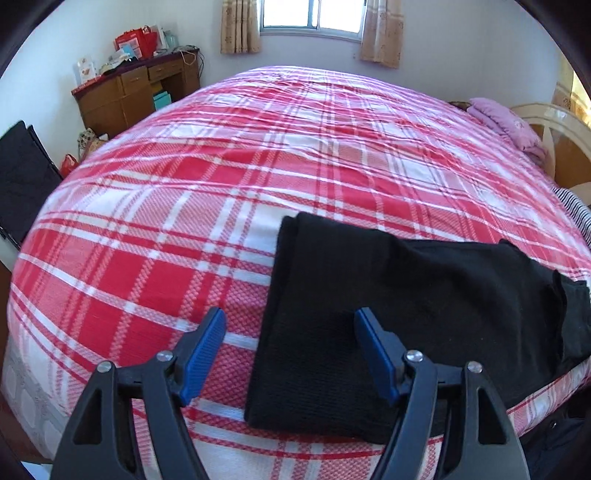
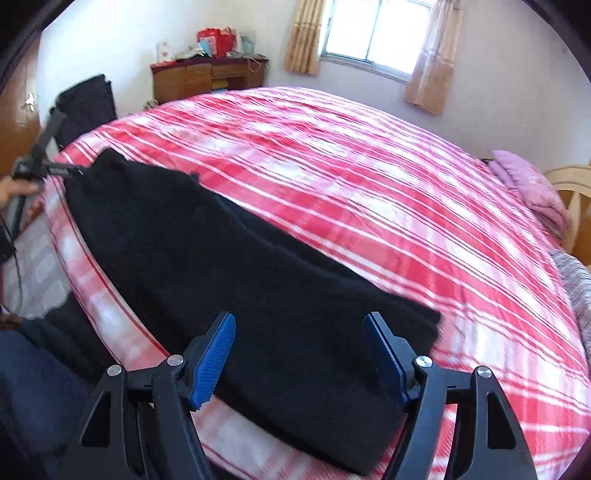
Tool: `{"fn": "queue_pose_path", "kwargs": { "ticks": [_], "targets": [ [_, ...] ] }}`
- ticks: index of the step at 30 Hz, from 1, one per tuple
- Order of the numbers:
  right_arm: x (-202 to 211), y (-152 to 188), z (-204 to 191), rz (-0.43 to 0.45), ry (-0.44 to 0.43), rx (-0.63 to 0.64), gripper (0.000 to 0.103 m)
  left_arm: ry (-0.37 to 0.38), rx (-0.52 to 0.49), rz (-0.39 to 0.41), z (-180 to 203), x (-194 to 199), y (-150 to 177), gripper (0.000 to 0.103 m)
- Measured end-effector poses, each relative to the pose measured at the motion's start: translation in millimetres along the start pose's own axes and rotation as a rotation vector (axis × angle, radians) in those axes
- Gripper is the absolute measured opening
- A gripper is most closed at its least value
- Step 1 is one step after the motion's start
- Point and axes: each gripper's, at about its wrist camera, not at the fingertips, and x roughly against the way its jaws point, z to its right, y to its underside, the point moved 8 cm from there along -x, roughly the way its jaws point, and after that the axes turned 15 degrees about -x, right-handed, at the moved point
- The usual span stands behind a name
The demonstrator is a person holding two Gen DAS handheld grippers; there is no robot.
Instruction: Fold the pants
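Observation:
Black pants (image 1: 388,314) lie folded lengthwise along the near edge of a bed with a red and white plaid cover (image 1: 258,166). My left gripper (image 1: 290,325) is open and empty, above the left end of the pants. In the right wrist view the pants (image 2: 240,277) stretch from far left to near right. My right gripper (image 2: 299,330) is open and empty, above their right end. The left gripper (image 2: 40,166) shows at the far left, held by a hand.
A wooden desk (image 1: 140,92) with clutter stands by the far wall under a window (image 1: 314,16). A purple pillow (image 1: 506,122) and a headboard (image 1: 561,136) are at the right. A black bag (image 1: 26,173) stands at the left.

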Motion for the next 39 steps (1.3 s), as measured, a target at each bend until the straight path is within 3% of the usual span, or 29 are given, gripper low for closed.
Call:
{"fn": "queue_pose_path", "kwargs": {
  "ticks": [7, 11, 13, 16, 18, 24, 26, 28, 32, 36, 39],
  "targets": [
    [-32.0, -12.9, -49.5, -0.04, -0.118, 0.033, 0.073, 0.027, 0.013, 0.02, -2.4, 0.6, 0.6, 0.077],
    [-46.2, -20.7, -81.6, -0.042, -0.194, 0.07, 0.073, 0.008, -0.017, 0.022, 5.2, -2.8, -0.3, 0.086],
    [-59.7, -21.9, -94.7, -0.052, -0.197, 0.082, 0.073, -0.01, -0.042, 0.017, 10.1, -4.6, -0.3, 0.089],
    [-96.9, -5.9, -113.4, -0.155, -0.197, 0.124, 0.075, -0.016, -0.057, 0.014, 10.9, -5.2, 0.5, 0.09],
    [-95.3, -3.7, -119.3, -0.101, -0.169, 0.182, 0.075, -0.003, -0.048, 0.015, 9.5, -3.4, 1.3, 0.09],
    [-62.3, 2.9, -121.8, -0.098, -0.29, 0.155, 0.075, 0.045, -0.014, 0.028, 11.0, 3.2, 2.8, 0.09],
    [-80.3, 14.6, -115.6, -0.166, -0.24, 0.165, 0.075, 0.072, -0.011, 0.03, 15.4, 3.9, 2.3, 0.09],
    [-79.7, 15.4, -116.3, -0.127, -0.225, 0.186, 0.075, 0.091, -0.015, 0.034, 20.3, 5.3, 1.1, 0.089],
    [-61.9, 10.0, -116.5, -0.104, -0.284, 0.141, 0.075, 0.087, -0.03, 0.02, 20.4, 2.1, 3.1, 0.087],
    [-73.4, 12.1, -104.5, -0.113, -0.236, 0.132, 0.075, 0.112, -0.034, 0.045, 16.6, -2.3, 5.4, 0.086],
    [-73.5, 5.5, -96.0, -0.119, -0.288, 0.034, 0.075, 0.136, -0.015, 0.057, 12.9, 0.5, 4.1, 0.081]
  ]
}}
